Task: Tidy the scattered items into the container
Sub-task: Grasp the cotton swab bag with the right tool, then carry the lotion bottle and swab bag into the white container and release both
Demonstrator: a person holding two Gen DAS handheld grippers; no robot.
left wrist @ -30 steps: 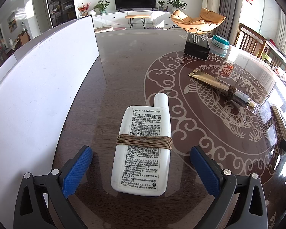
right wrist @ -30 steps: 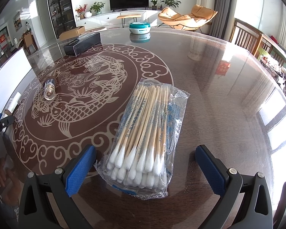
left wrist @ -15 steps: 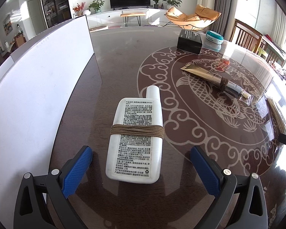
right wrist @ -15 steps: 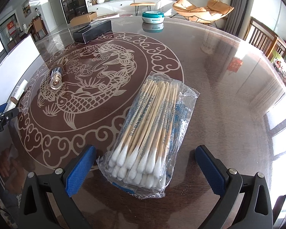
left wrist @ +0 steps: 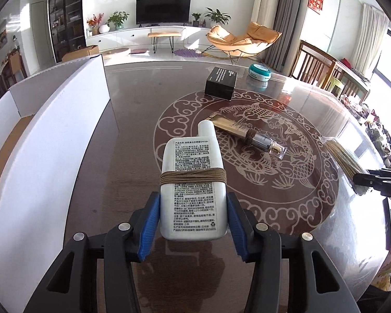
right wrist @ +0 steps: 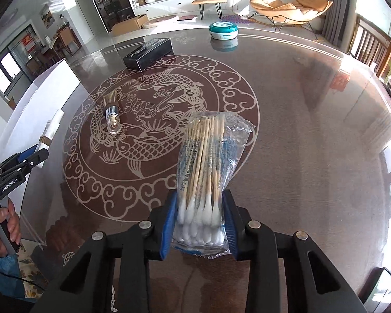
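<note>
Glossy glass-topped table (right wrist: 299, 130), matt white plastic bottle (left wrist: 193, 182) — twine-wrapped, crinkly clear-plastic swab packet (right wrist: 208, 161)

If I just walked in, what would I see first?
Two grippers, each holding something up off the table. The left gripper is closing on a white bottle with brown string around it, beside the white box. The right gripper squeezes a bag of cotton swabs above the fish pattern.
</note>
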